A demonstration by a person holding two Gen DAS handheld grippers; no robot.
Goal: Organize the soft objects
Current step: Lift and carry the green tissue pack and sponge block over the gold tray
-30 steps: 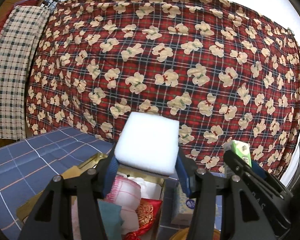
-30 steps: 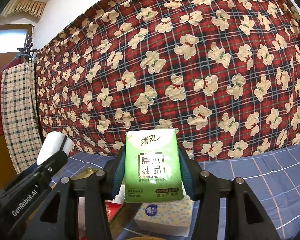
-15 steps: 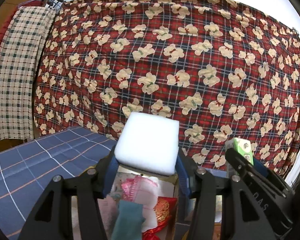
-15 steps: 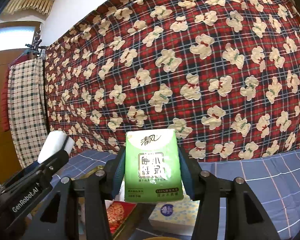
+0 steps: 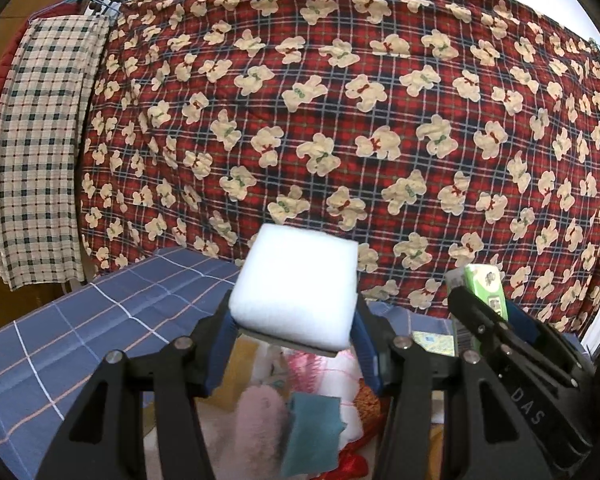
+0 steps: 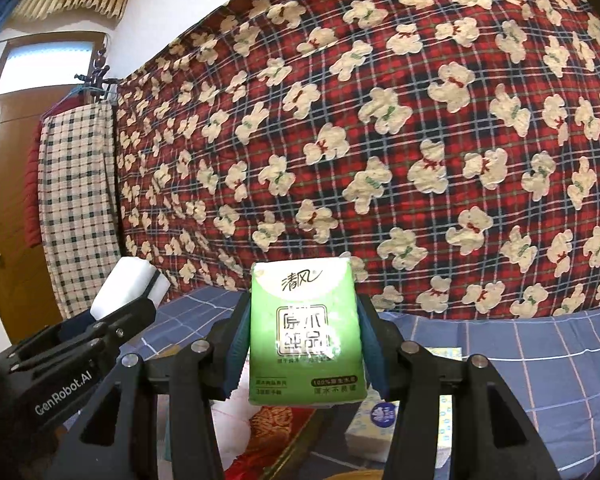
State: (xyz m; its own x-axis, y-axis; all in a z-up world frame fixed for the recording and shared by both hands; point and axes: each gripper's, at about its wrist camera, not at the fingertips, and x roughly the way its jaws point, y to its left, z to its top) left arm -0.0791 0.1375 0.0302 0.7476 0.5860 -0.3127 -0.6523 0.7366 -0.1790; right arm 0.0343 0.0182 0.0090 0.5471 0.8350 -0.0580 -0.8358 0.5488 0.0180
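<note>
A white foam sponge block [image 5: 296, 288] is clamped between the blue pads of my left gripper [image 5: 294, 320], held up in the air. My right gripper [image 6: 304, 336] is shut on a green tissue pack [image 6: 305, 332] with Chinese print, held upright. Each gripper shows in the other's view: the right one with the tissue pack [image 5: 486, 292] at the right of the left wrist view, the left one with the sponge [image 6: 130, 284] at the left of the right wrist view. Below the left gripper lie a pink fluffy item [image 5: 256, 412] and a teal cloth [image 5: 314, 436].
A blue checked tablecloth [image 5: 112, 320] covers the surface below. A red embroidered item [image 6: 278, 420] and a white-and-blue tissue packet [image 6: 374, 428] lie under the right gripper. A red plaid bear-print blanket [image 5: 340, 120] hangs behind, with a checked cloth [image 5: 40, 152] at the left.
Both grippers have shifted sideways together with their loads still clamped. The pile beneath has slid in view, and the pink fluffy item and teal cloth now sit under the left gripper.
</note>
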